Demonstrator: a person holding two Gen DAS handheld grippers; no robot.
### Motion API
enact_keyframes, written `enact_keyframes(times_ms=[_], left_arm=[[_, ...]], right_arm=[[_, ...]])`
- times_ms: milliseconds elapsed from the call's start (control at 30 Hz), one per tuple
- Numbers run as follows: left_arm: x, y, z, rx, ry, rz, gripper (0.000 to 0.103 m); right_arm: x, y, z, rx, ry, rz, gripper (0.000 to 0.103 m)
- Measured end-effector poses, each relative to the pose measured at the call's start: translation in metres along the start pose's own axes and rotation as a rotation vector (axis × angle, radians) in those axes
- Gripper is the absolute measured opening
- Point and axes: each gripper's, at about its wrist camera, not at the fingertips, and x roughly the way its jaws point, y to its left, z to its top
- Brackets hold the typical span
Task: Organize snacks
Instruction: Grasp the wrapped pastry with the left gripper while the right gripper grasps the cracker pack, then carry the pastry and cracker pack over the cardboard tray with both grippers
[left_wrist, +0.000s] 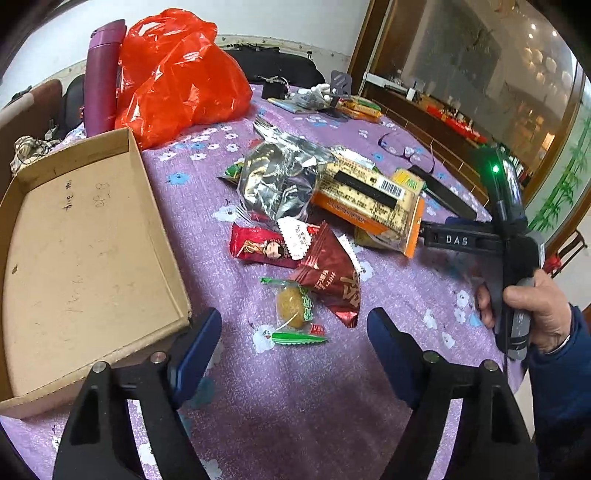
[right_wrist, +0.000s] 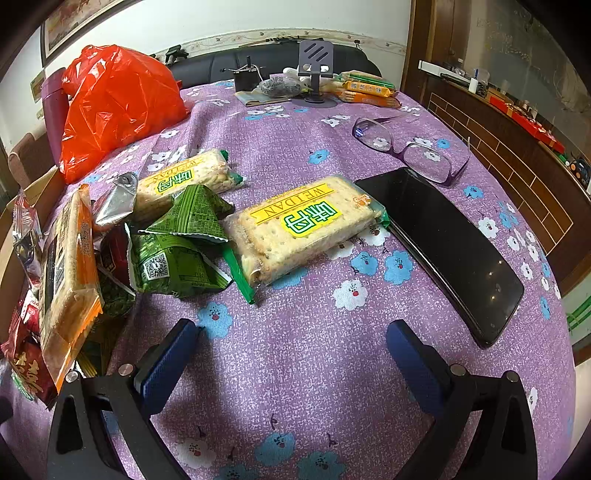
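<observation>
snacks (left_wrist: 295, 206) loose on tablecloth, left claw (left_wrist: 295, 336) wide open, empty, right claw (right_wrist: 291, 350) likewise

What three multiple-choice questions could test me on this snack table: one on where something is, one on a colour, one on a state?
1. Where does the phone lie?
A. In the box
B. Beside the glasses
C. Under the bag

2. What colour is the plastic bag?
A. Red
B. Blue
C. White

3. What is in the cardboard box?
A. Crackers
B. A bottle
C. Nothing

Answers:
1 B: the phone lies flat on the cloth just below the glasses.
2 A: the crumpled bag by the purple bottle is bright red-orange.
3 C: its bare brown floor shows, and the snacks are all outside on the cloth.
</observation>
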Motion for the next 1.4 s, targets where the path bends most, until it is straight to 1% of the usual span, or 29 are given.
enact_keyframes(times_ms=[167, 300, 400, 433, 467, 500, 533, 567, 600, 633, 733, 833, 900, 933, 1000, 1067, 1100, 1133, 1167, 1200, 1267, 1300, 1400], left_arm=[[-0.01, -0.002, -0.005, 0.027, -0.04, -0.026, 0.081], [-0.013, -0.003, -0.007, 0.045, -0.051, -0.043, 0.081], [-0.013, -0.002, -0.006, 0.041, -0.048, -0.045, 0.081], [-0.012, -0.001, -0.006, 0.038, -0.047, -0.047, 0.081], [-0.012, -0.001, -0.006, 0.036, -0.047, -0.047, 0.081], [-0.012, -0.001, -0.006, 0.034, -0.047, -0.047, 0.081], [-0.012, 0.0, -0.005, 0.033, -0.045, -0.046, 0.081], [-0.012, 0.0, -0.005, 0.031, -0.044, -0.045, 0.081], [-0.011, 0.0, -0.005, 0.031, -0.042, -0.045, 0.081], [-0.01, 0.0, -0.005, 0.031, -0.04, -0.046, 0.081], [-0.01, 0.0, -0.005, 0.034, -0.039, -0.043, 0.081], [-0.01, 0.0, -0.006, 0.035, -0.041, -0.039, 0.081], [-0.01, 0.001, -0.006, 0.031, -0.041, -0.04, 0.081], [-0.01, 0.002, -0.006, 0.028, -0.041, -0.04, 0.081], [-0.01, 0.004, -0.005, 0.02, -0.039, -0.041, 0.081], [-0.009, 0.005, -0.005, 0.013, -0.037, -0.04, 0.081], [-0.009, 0.005, -0.006, 0.01, -0.036, -0.038, 0.081], [-0.009, 0.005, -0.006, 0.009, -0.035, -0.036, 0.081], [-0.009, 0.005, -0.006, 0.01, -0.035, -0.035, 0.081], [-0.009, 0.004, -0.006, 0.013, -0.034, -0.033, 0.081], [-0.009, 0.001, -0.006, 0.022, -0.032, -0.024, 0.081], [-0.008, -0.001, -0.006, 0.031, -0.029, -0.021, 0.081], [-0.004, -0.008, -0.004, 0.05, -0.018, -0.017, 0.081]], right_arm=[[-0.004, 0.0, -0.002, -0.045, 0.032, 0.055, 0.102], [-0.013, -0.011, -0.008, 0.034, 0.023, 0.15, 0.102], [-0.023, -0.014, -0.015, 0.074, 0.023, 0.242, 0.103], [-0.028, -0.015, -0.016, 0.088, 0.016, 0.299, 0.102], [-0.033, -0.014, -0.016, 0.094, 0.002, 0.335, 0.102], [-0.041, -0.012, -0.015, 0.095, -0.023, 0.37, 0.099], [-0.049, -0.007, -0.012, 0.079, -0.041, 0.392, 0.094], [-0.055, -0.002, -0.01, 0.056, -0.054, 0.412, 0.091], [-0.064, 0.006, -0.006, 0.014, -0.073, 0.437, 0.09], [-0.071, 0.013, -0.002, -0.017, -0.085, 0.444, 0.09], [-0.077, 0.035, 0.009, -0.096, -0.086, 0.42, 0.09], [-0.07, 0.064, 0.022, -0.197, -0.065, 0.393, 0.09], [-0.061, 0.084, 0.028, -0.266, -0.055, 0.338, 0.09], [-0.054, 0.097, 0.031, -0.319, -0.059, 0.295, 0.09], [-0.04, 0.117, 0.034, -0.406, -0.037, 0.227, 0.09], [-0.03, 0.132, 0.034, -0.473, -0.027, 0.19, 0.09], [-0.026, 0.138, 0.033, -0.496, -0.028, 0.163, 0.085], [-0.021, 0.144, 0.029, -0.53, -0.017, 0.14, 0.069], [-0.019, 0.145, 0.026, -0.542, -0.01, 0.131, 0.06], [-0.019, 0.144, 0.023, -0.537, -0.023, 0.111, 0.058], [-0.022, 0.135, 0.022, -0.507, -0.053, 0.097, 0.057], [-0.025, 0.13, 0.021, -0.483, -0.067, 0.103, 0.057], [-0.039, 0.099, 0.02, -0.339, -0.122, 0.16, 0.057]])
